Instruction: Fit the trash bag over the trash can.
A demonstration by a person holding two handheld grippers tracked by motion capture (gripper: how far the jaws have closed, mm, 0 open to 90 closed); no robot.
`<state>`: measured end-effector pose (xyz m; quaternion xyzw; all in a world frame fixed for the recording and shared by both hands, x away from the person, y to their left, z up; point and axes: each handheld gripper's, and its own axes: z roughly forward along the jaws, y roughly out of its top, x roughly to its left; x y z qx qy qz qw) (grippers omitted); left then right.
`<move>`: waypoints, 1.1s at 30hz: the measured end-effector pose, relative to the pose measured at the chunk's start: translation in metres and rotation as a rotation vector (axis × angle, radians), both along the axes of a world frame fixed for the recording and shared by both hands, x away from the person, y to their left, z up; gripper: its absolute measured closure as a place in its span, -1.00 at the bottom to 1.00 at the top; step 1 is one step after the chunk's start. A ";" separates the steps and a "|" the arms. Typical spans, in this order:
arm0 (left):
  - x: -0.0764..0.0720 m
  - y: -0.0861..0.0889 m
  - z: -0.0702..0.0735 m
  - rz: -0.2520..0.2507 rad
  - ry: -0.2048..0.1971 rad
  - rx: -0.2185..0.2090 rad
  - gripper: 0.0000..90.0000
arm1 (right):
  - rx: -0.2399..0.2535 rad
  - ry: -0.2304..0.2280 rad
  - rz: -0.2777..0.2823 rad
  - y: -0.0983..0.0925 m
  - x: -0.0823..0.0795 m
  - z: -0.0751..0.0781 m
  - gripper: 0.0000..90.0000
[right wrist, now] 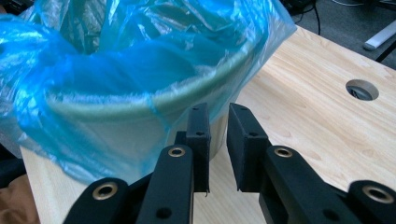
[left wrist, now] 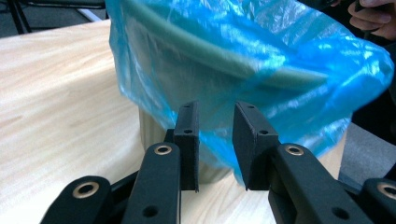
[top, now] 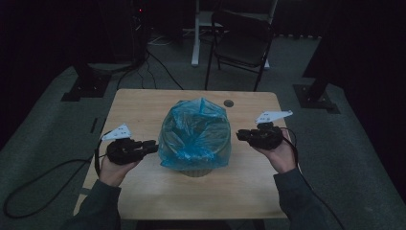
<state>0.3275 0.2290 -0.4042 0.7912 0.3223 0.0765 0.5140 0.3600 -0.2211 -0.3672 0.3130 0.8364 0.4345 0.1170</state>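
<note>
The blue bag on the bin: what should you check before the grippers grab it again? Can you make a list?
1. Blue bag folded over the bin rim: ok on both sides seen.
2. Left gripper jaws apart, nothing clamped: ok.
3. Right gripper jaws apart, nothing between: ok.
4. Bin upright on the table: ok.
5. Bag reaching the bin's bottom inside: cannot tell.

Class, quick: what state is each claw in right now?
Left claw: open, holding nothing, at the bag.
Right claw: open, holding nothing.
</note>
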 end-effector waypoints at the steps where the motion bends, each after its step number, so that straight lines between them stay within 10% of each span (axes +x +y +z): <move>1: 0.001 -0.001 0.001 0.000 -0.003 0.002 0.59 | 0.000 -0.003 -0.001 0.001 0.002 0.001 0.73; 33: 0.061 -0.024 0.032 0.070 -0.066 0.055 0.42 | -0.016 -0.094 -0.021 0.042 0.051 0.017 0.52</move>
